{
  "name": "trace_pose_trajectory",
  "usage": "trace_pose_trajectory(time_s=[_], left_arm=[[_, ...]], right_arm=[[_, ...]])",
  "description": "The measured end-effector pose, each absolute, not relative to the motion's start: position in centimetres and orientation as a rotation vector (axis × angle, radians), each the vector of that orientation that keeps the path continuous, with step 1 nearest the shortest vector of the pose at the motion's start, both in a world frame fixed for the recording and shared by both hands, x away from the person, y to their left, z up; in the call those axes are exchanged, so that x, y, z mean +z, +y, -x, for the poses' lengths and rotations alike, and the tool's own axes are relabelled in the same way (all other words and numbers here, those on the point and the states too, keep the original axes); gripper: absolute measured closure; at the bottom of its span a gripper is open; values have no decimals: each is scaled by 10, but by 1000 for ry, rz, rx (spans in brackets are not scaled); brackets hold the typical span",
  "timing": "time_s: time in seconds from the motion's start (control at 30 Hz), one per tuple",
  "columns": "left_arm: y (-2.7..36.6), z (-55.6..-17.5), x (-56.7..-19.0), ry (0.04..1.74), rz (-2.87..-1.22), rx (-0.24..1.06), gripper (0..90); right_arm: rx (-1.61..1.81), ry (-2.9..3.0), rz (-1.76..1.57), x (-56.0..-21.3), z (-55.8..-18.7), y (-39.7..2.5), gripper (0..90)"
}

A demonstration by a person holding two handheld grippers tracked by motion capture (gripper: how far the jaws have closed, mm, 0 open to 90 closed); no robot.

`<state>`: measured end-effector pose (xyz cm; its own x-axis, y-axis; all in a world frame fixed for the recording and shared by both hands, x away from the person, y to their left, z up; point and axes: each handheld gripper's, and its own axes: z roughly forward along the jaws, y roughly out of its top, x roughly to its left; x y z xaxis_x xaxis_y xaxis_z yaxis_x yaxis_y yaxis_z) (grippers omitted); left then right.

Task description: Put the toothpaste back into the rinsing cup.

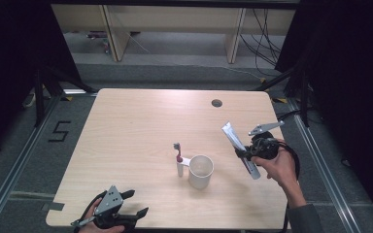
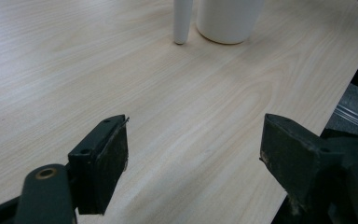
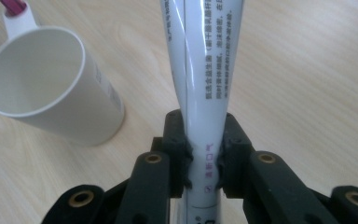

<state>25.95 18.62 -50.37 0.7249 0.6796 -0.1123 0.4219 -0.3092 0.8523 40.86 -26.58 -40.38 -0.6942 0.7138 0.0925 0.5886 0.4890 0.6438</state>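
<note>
Toothpaste tube [image 3: 200, 79] is sitting clamped in the right hand-held gripper [image 1: 246, 154], raised over the tabletop [image 1: 131, 131] right of the cup [image 1: 200, 171]. Working left to right: left hand-held gripper [image 1: 135, 204] is idling wide apart at the near edge; a toothbrush [image 1: 178, 159] is standing beside the cup. Risk, judged: the tube's smooth skin is inviting slippage or squeezing.

A pale wooden table [image 1: 126, 131] bears a white cup [image 1: 200, 171].
</note>
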Motion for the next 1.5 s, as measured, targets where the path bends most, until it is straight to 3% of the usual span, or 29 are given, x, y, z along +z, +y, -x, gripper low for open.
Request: trace_pose_trajectory(time_s=[0.3,1.5], left_arm=[[186,-261,-505,869,-1955,314,180],[185,-262,-505,870,-1968,322,177]], right_arm=[[1120,2482,-1160,-398,-402,-260,764],[1556,2338,-956,-370,-396,-216,763]])
